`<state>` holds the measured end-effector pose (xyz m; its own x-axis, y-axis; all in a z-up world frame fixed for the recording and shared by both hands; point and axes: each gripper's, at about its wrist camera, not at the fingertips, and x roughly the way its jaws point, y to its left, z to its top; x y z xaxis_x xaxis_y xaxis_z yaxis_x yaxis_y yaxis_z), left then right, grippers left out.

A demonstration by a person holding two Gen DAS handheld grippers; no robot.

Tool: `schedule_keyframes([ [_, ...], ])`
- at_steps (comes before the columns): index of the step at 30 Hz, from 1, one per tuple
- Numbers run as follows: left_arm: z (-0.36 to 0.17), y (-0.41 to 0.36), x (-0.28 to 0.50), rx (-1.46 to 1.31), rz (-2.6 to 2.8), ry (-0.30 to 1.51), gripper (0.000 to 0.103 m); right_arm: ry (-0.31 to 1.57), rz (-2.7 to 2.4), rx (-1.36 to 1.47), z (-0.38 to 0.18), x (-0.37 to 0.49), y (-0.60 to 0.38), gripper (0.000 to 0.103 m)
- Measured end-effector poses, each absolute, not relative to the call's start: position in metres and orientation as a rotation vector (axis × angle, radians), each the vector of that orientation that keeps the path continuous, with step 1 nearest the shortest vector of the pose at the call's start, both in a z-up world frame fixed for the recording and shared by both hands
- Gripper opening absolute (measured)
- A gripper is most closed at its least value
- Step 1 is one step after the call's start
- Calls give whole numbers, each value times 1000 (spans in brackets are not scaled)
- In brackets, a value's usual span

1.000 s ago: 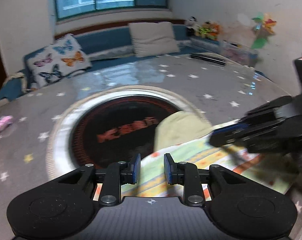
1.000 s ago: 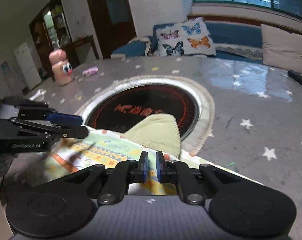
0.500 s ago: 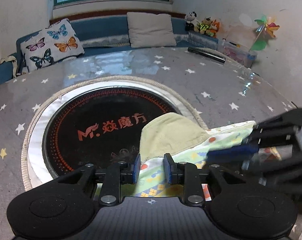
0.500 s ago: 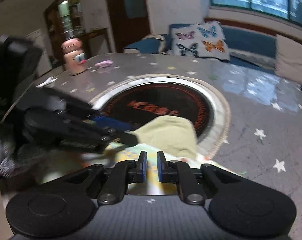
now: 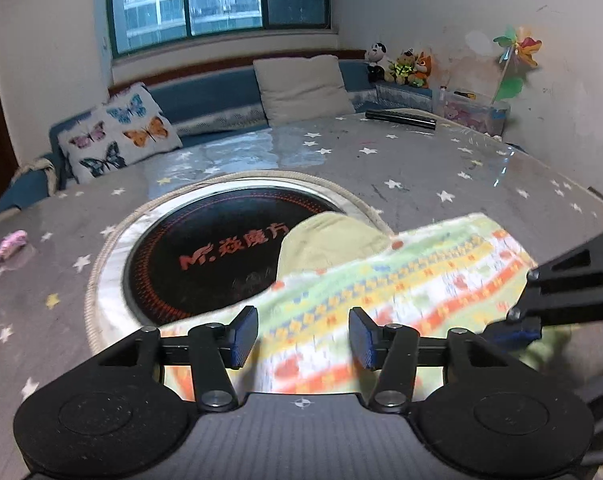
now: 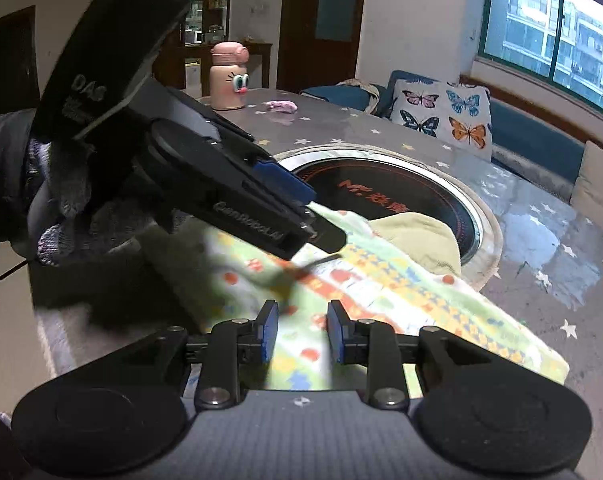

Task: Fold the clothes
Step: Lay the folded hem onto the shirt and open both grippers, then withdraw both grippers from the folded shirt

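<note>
Left wrist view shows one patterned garment (image 5: 385, 292) lying flat on the counter (image 5: 441, 168), partly over one round black plate (image 5: 217, 256) with red writing "Mr." and Chinese characters. The left gripper (image 5: 303, 336) has just been opening its jaws; they stand wide, gripping nothing. Two cushions and three plush toys sit behind. Right wrist view: the right gripper (image 6: 301, 332) jaws, also just opening, stand slightly apart over the garment, not pinching it; one pink bottle (image 6: 227, 76) stands far back.

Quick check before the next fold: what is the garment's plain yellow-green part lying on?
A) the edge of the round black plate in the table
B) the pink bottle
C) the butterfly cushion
A: the plain yellow-green part overlaps the round black plate near its rim.
</note>
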<state>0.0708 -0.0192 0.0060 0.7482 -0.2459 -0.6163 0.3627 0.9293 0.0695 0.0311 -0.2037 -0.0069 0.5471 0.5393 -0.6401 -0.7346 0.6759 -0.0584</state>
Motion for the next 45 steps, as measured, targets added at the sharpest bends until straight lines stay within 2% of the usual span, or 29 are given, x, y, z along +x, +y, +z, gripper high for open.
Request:
schedule_keyframes([
  [11, -10, -9, 15, 225, -193, 568, 66, 617, 764, -252, -5, 2, -215, 27],
  [38, -19, 22, 6, 108, -67, 591, 73, 717, 511, -74, -13, 12, -306, 26],
  [45, -20, 29, 7, 94, -53, 605, 75, 668, 512, -35, -7, 32, -299, 27],
])
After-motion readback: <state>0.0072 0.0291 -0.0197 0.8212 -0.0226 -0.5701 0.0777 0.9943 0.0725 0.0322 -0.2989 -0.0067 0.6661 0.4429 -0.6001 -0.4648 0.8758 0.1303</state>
